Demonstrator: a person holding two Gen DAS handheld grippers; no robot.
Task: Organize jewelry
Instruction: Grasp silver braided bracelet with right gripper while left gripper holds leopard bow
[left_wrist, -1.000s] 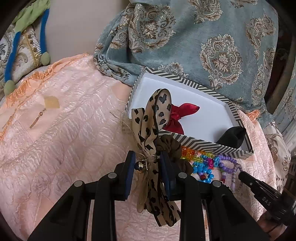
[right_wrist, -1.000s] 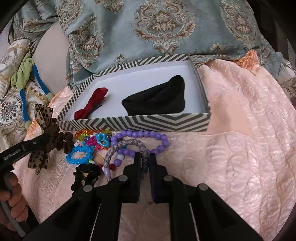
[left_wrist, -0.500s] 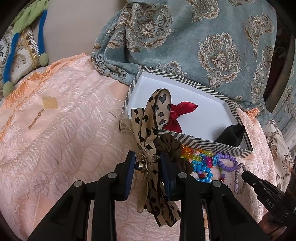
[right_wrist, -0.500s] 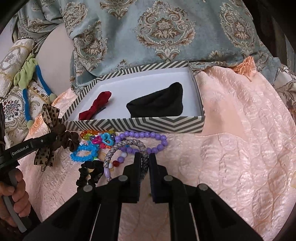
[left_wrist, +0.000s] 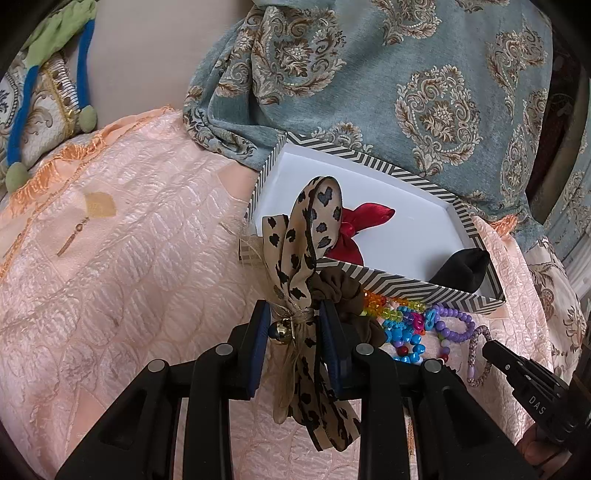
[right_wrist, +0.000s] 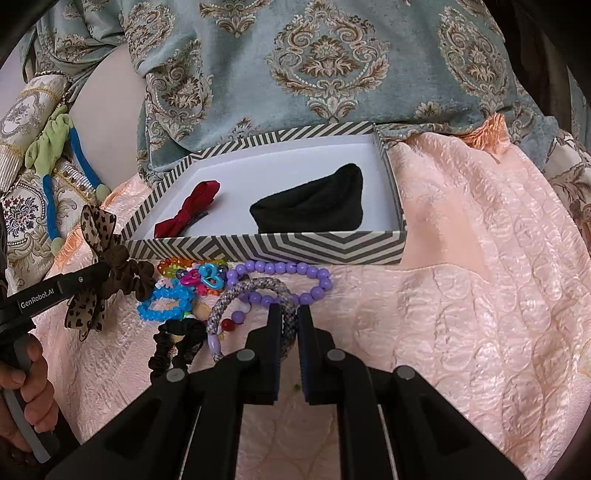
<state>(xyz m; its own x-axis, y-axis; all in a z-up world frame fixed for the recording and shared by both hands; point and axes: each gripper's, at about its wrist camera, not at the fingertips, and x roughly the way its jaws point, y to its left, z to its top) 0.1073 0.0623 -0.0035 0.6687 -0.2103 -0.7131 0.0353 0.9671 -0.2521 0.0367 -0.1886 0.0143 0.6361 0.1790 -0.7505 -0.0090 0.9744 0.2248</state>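
A: In the left wrist view, what does the left gripper (left_wrist: 294, 325) hold?

B: Its jaws are clamped on the leopard bow scrunchie (left_wrist: 301, 254), near the knot with the small bell, so the ribbons hang free. It sits just before the striped box (left_wrist: 406, 286), I think to go in beside the red bow (left_wrist: 354, 230). The bow hides part of the near wall.

A: And the right wrist view?

B: The right gripper (right_wrist: 287, 317) is pressed together on the grey braided bracelet (right_wrist: 255, 291), at the pile's edge. The purple bead bracelet (right_wrist: 291, 271) touches it and could be dragged along. The beads below are hard to tell apart.
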